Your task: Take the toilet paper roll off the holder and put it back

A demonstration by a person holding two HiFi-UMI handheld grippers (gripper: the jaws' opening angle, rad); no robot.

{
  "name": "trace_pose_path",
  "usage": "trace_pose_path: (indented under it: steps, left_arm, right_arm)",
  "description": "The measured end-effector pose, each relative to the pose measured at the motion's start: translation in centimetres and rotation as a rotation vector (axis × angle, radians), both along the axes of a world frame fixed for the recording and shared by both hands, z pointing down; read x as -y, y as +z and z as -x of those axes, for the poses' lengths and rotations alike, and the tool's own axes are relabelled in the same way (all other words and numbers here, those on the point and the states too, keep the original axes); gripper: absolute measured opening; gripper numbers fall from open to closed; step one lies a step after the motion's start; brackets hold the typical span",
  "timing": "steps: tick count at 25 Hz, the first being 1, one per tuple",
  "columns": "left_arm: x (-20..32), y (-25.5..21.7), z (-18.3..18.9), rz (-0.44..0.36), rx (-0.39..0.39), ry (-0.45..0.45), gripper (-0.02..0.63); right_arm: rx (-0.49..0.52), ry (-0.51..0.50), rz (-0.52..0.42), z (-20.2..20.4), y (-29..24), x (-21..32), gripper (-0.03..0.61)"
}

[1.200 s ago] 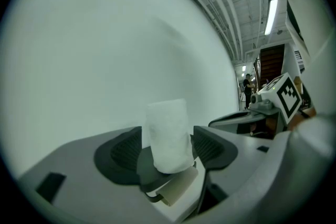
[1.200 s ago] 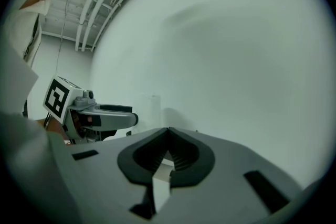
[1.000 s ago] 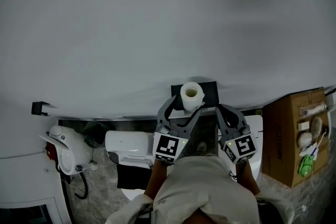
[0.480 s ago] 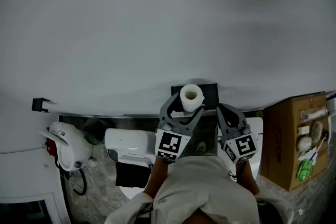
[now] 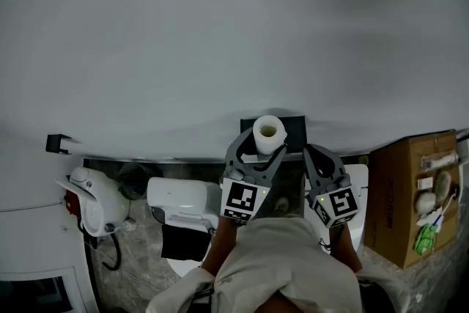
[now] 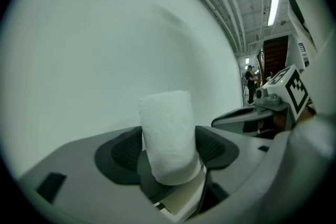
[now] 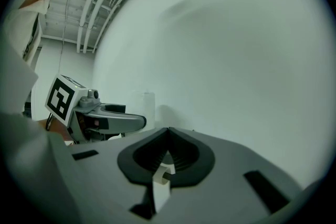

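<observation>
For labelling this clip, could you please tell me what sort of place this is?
Most likely a bathroom or toilet cubicle, perhaps a mock-up. A toilet paper roll sits at a black wall holder, with a white toilet-like fixture and a stone-patterned floor below.

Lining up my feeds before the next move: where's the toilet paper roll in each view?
Head view: toilet paper roll at centre, between the left gripper's jaws.
Left gripper view: roll lower centre, pinched between the jaws.
Right gripper view: roll faint, left of centre, beyond the left gripper.
Shared landmark: the white wall behind it.
</observation>
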State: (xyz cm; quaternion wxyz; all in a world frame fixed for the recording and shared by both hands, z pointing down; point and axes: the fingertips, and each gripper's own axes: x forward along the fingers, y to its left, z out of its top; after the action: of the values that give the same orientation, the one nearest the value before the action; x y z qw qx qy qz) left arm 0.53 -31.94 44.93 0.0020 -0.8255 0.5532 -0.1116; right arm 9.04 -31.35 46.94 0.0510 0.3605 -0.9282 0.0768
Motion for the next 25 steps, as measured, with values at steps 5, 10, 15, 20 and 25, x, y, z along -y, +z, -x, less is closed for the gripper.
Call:
trace_pose_path:
  steps: [5,10,15,20,25]
  left_arm:
    - [-0.12,0.01,0.18,0.004,-0.005,-0.002,0.31]
    - [-0.05,0.08,0.19,0.001,-0.006,-0.001,0.307]
    - [0.1,0.07,0.15,-0.003,-0.009,0.0,0.304]
    - [-0.03,0.02,0.27,-0.007,-0.007,0.0,0.304]
    - [-0.5,-0.46,0.59,-0.022,-0.017,0.0,0.302]
  right_arm:
    - [0.004,0.002,-0.002,0.24,-0.27,-0.21,-0.003]
    - [0.001,0.005,0.001,0.19,0.0,-0.34,-0.003]
    - [-0.003,0.005,-0.001,0.12,-0.02,-0.26,-0.003]
    - [-0.004,0.007,-0.004,0.23,-0.19,-0.42,-0.003]
    - [-0.009,0.012,-0.008,0.37,-0.23,-0.94,-0.004]
